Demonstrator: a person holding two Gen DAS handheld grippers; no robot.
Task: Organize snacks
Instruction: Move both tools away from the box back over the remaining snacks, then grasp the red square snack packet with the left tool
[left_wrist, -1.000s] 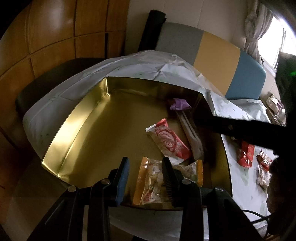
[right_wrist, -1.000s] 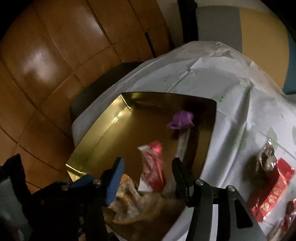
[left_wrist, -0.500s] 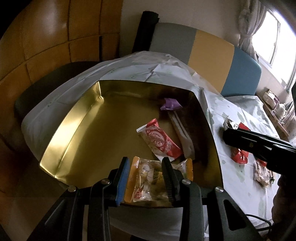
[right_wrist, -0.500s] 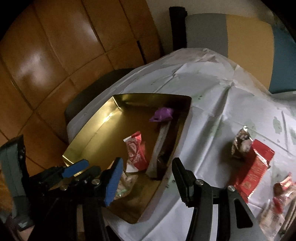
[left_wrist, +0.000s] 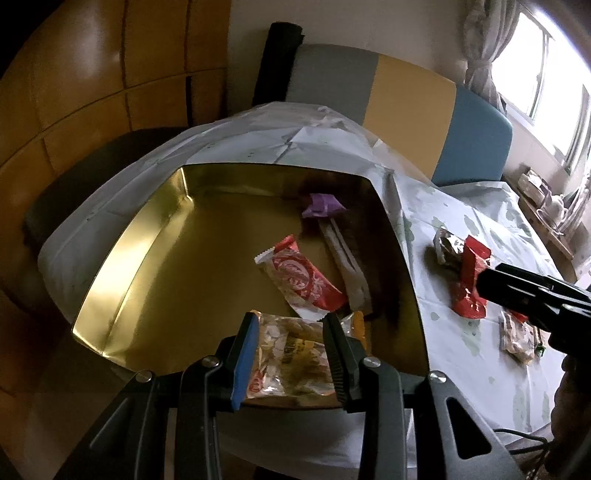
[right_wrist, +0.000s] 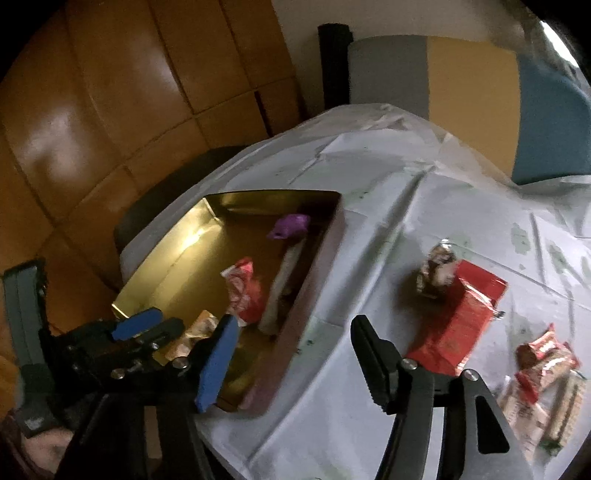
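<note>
Sorting snacks into the gold tin (left_wrist: 122, 266) on the tabletop (right_wrist: 424, 206), we judge ourselves about halfway: four packets lie inside and several wait on the cloth. Our left claw (left_wrist: 290, 354) hovers at the tin's near edge, slightly parted, over the yellow packet (left_wrist: 291, 354); grip unclear. Our right claw (right_wrist: 291, 358), empty, is opening near the red packet (right_wrist: 458, 317).

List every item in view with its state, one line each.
gold tin: open, lidless, on the tablecloth
red wafer bar: sealed, flat in tin
purple candy: wrapped, in tin
clear snack bag: in tin, between left gripper pads
large red packet: on the tablecloth, outside tin
right gripper: empty, jaws opening
</note>
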